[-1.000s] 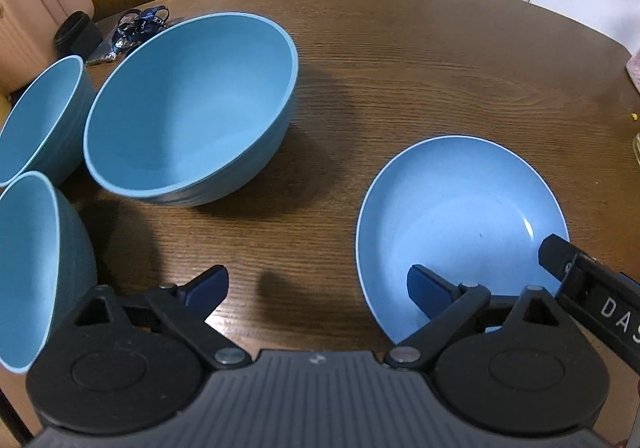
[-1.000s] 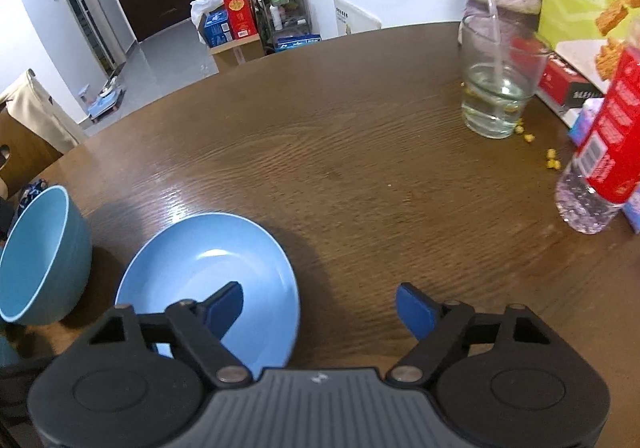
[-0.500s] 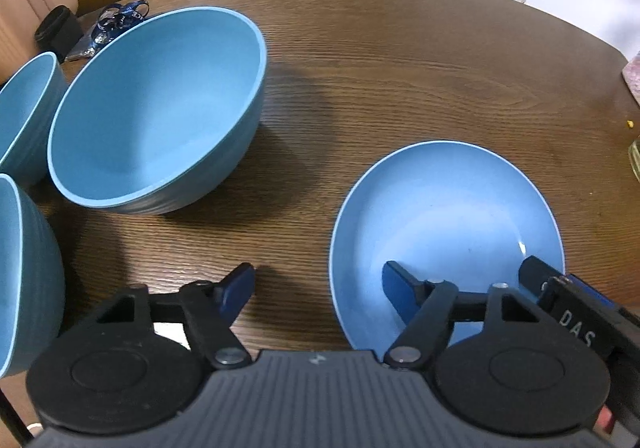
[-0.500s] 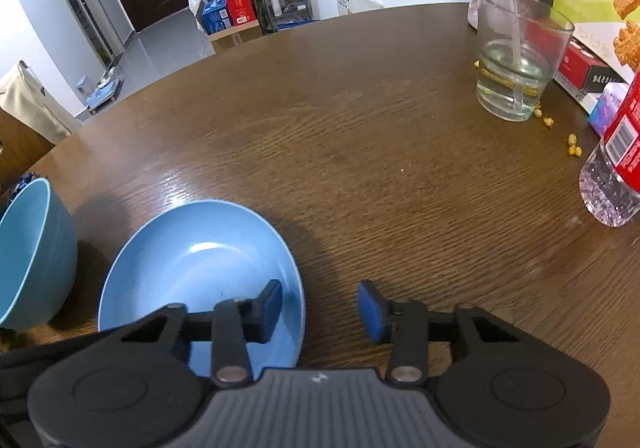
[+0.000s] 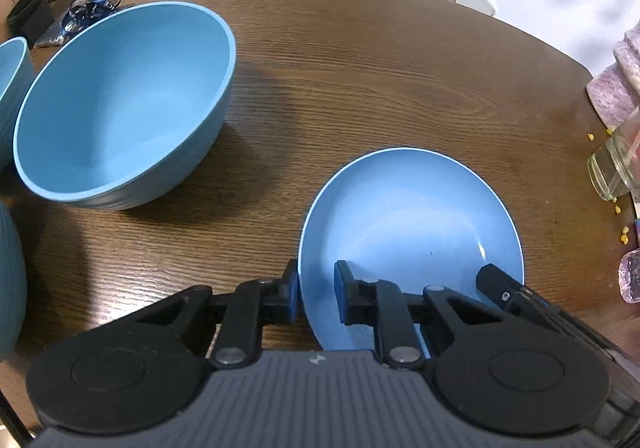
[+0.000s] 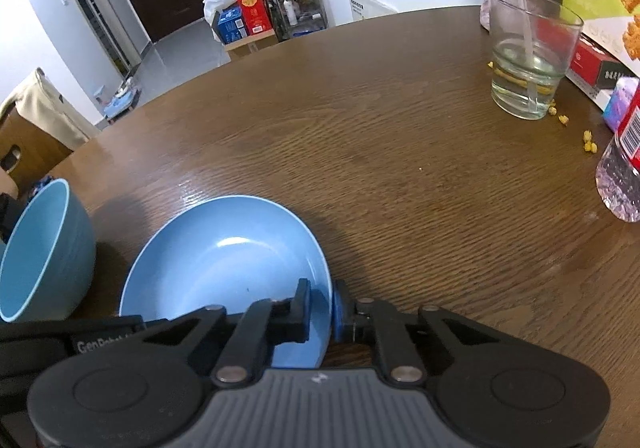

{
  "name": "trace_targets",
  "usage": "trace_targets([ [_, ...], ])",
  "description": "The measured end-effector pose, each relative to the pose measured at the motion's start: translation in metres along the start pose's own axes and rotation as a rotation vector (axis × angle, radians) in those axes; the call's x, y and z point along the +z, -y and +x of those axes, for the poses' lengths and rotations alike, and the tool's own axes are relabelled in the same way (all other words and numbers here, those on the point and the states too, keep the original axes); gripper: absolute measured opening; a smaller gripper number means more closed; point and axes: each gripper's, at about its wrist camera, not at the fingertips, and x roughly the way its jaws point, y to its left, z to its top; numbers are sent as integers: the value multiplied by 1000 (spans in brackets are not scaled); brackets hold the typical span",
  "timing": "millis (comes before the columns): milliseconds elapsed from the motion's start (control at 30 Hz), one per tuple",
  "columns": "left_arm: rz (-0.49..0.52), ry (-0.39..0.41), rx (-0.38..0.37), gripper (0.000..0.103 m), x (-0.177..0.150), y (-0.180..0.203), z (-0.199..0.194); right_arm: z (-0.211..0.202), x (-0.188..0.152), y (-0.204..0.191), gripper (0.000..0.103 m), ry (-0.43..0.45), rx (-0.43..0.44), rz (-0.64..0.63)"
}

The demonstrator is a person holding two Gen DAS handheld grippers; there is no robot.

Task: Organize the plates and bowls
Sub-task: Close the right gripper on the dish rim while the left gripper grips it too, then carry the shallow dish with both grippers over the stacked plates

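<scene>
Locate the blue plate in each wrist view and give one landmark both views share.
Left wrist: blue plate lies lower right, its left rim between the left gripper fingers.
Right wrist: it lies lower left, right rim pinched by the right gripper.
Shared landmark: the drinking glass, at the right edge in both.
</scene>
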Motion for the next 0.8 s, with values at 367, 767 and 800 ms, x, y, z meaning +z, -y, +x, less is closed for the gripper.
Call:
trace_targets([
  [367, -12, 14, 2, 18, -12, -2, -11, -14, -10, 3, 7, 45, 22, 4],
  [767, -20, 68, -21, 18, -35, -4, -41, -40, -26, 9, 6, 82, 40, -5],
  [800, -20, 72, -23, 18, -37, -5, -43, -43, -29, 9, 6, 85, 43, -5],
])
